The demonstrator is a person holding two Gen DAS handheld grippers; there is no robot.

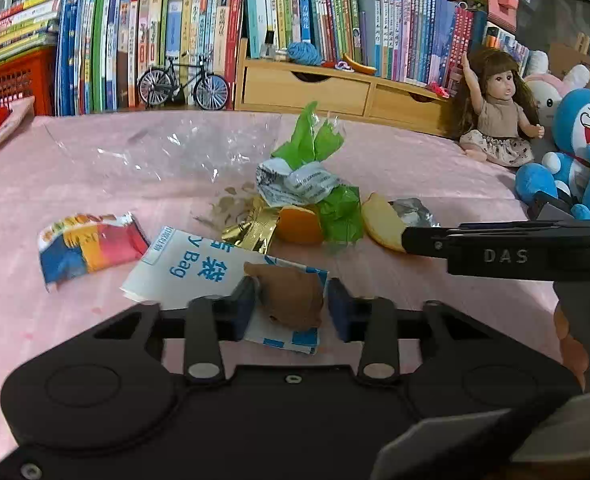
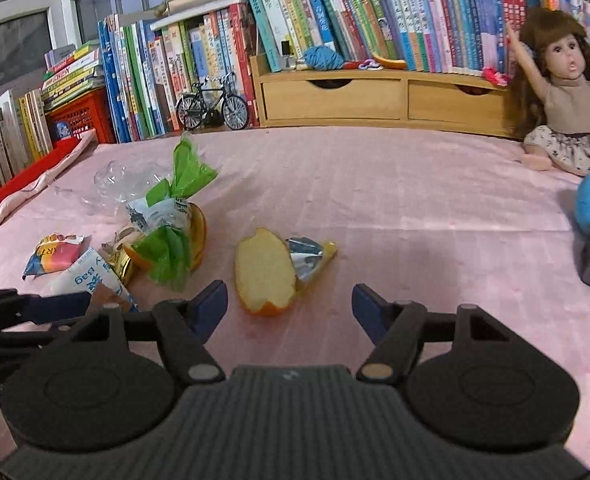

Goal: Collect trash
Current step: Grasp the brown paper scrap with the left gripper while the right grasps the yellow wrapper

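Note:
Trash lies scattered on the pink cloth (image 1: 435, 160). My left gripper (image 1: 291, 304) has its blue pads against both sides of a brown crumpled scrap (image 1: 291, 296), which rests on a white bag with blue print (image 1: 191, 264). Beyond it lie a colourful wrapper (image 1: 87, 248), a gold wrapper (image 1: 251, 228), an orange peel (image 1: 299, 224), green plastic (image 1: 315, 140) and clear film (image 1: 155, 148). My right gripper (image 2: 291, 304) stands open, with a pale peel (image 2: 265, 272) and a silver wrapper (image 2: 307, 256) just ahead of its fingertips.
A doll (image 1: 495, 116) and blue plush toys (image 1: 575, 148) sit at the right edge of the cloth. Along the back stand rows of books (image 1: 135, 48), a model bicycle (image 1: 183, 84), a wooden drawer unit (image 1: 307, 88) and a red basket (image 1: 19, 76).

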